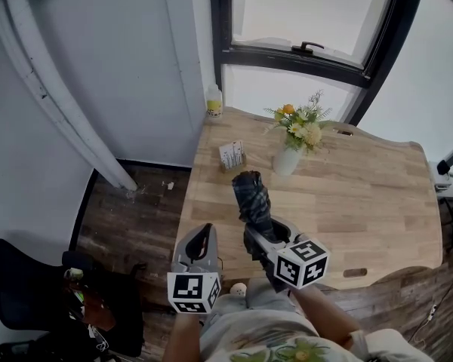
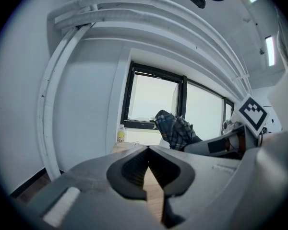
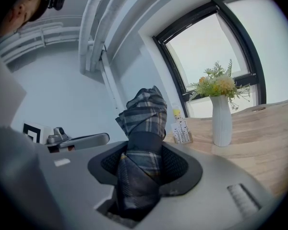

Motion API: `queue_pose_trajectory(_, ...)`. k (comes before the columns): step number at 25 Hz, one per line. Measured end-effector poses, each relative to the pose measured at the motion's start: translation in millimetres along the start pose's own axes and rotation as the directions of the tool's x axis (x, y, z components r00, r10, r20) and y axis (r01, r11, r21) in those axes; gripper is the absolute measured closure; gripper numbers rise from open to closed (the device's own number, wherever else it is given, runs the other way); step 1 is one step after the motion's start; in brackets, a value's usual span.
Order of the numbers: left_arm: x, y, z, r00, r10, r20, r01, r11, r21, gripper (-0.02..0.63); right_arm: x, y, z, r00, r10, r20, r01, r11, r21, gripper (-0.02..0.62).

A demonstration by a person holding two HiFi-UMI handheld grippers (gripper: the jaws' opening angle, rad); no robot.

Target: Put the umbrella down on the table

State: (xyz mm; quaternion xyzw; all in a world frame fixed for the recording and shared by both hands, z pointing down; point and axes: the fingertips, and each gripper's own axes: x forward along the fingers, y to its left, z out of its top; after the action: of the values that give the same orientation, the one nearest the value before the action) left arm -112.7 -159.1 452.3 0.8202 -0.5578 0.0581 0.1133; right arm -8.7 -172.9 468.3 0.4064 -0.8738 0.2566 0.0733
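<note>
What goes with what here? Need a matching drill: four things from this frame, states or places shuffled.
Things:
1. umbrella
2. left gripper
3. vase
4. bottle

States or places:
a. shut, nothing in it
b. at the far corner of the table, by the window
c. clamped in the right gripper
d. upright on the table, with flowers in it

Pairs: 1-c, 2-a, 3-d, 4-b
</note>
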Motion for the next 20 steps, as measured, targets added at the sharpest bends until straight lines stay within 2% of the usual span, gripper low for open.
queue_pose_trajectory(20, 2, -3, -11, 1.0, 0.008, -0.026, -0.008, 1.0, 0.0, 0.601, 8, -11, -34, 0.996, 0.008, -0.089, -0.006, 1.0, 0.023, 0.4)
